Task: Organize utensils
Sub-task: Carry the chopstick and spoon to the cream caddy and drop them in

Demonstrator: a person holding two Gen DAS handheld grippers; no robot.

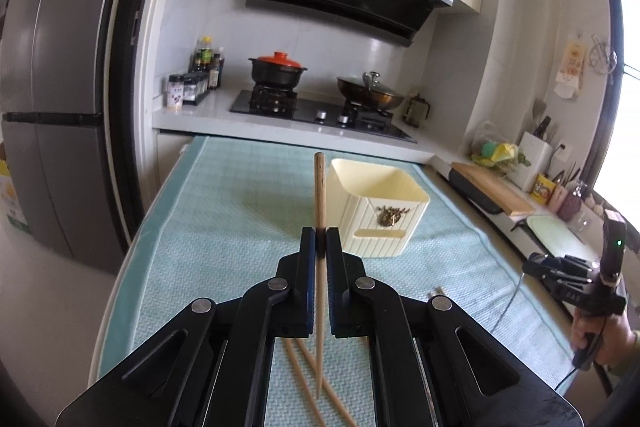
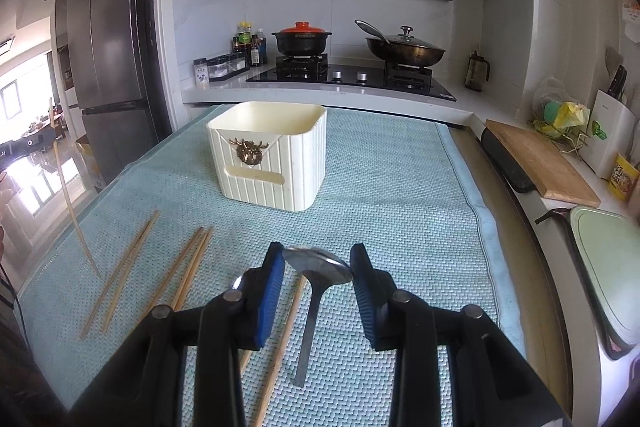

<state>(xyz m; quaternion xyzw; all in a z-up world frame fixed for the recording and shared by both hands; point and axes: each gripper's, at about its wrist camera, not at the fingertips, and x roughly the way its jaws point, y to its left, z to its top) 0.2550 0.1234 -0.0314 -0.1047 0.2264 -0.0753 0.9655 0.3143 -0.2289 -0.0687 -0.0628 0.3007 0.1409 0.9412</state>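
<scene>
My left gripper [image 1: 320,233] is shut on a wooden chopstick [image 1: 319,187], held upright above the teal mat, just left of the cream utensil box [image 1: 378,211]. The same chopstick shows at the far left of the right wrist view [image 2: 68,187]. My right gripper [image 2: 318,261] is shut on the bowl of a metal spoon [image 2: 318,265], handle hanging down toward the mat. The utensil box [image 2: 268,155] stands ahead and left of it. Several chopsticks [image 2: 120,271] lie on the mat at the left, and some lie below my left gripper [image 1: 304,367].
The teal mat [image 2: 400,187] covers the table. Behind it is the stove [image 2: 352,75] with a red-lidded pot [image 2: 302,37] and a wok [image 2: 404,49]. A cutting board [image 2: 536,163] and a tray [image 2: 608,259] sit on the right counter. A fridge [image 1: 60,107] stands at the left.
</scene>
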